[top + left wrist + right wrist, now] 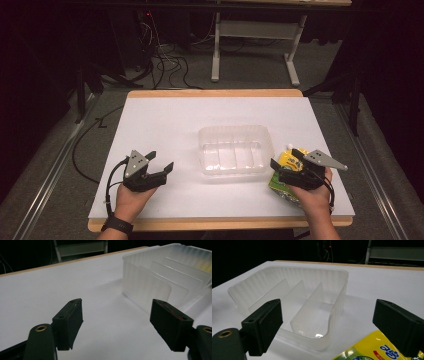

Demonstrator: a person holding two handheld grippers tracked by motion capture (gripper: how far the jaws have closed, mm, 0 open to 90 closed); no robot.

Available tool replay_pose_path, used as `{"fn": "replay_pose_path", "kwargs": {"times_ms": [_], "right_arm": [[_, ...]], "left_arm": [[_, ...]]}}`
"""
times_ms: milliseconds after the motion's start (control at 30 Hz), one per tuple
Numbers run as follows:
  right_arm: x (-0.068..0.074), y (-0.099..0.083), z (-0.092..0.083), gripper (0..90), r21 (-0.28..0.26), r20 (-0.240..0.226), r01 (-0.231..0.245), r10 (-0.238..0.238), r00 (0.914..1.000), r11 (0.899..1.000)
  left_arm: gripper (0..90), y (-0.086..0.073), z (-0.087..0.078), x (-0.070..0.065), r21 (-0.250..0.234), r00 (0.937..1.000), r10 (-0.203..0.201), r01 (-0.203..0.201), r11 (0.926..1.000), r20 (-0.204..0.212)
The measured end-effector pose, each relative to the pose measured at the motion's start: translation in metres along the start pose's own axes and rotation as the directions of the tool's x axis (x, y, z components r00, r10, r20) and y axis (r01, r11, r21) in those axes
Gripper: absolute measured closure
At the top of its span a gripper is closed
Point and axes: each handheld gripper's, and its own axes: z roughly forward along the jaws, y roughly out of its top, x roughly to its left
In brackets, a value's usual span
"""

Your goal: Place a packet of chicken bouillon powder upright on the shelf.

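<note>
Both hands rest at the near edge of the table (pixel 165 112), probably readying a start. Mid-table sits a clear tray (pixel 235 150) with dividers, nothing in it. Right of it lies a yellow pouch (pixel 286 172), partly under the right gripper (pixel 286 161), whose jaws are spread above it. Left gripper (pixel 160 161), jaws also spread, holds nothing.

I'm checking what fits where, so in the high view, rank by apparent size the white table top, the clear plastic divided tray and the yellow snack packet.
1. White table top, by far the largest.
2. Clear plastic divided tray.
3. Yellow snack packet, smallest as seen, though the right gripper hides part of it.
</note>
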Motion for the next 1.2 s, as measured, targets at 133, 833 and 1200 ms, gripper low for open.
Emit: {"fn": "replay_pose_path", "kwargs": {"times_ms": [133,833,1200], "right_arm": [[-0.002,-0.001,-0.001,8.0,0.003,-0.009,-0.004,0.004,1.0000,1.000],[-0.011,-0.006,-0.006,10.6,0.016,0.015,-0.007,0.006,0.9999,1.000],[-0.024,-0.012,-0.021,15.9,0.019,0.058,-0.034,0.033,0.9978,0.999]], "left_arm": [[26.7,-0.001,0.003,0.000,0.019,1.0000,0.006,-0.006,0.9998,-0.001],[31.4,-0.004,0.012,-0.005,0.046,0.9997,0.003,-0.004,0.9989,0.022],[46.6,-0.002,0.028,-0.031,0.063,0.9916,0.034,-0.042,0.9971,0.125]]}}
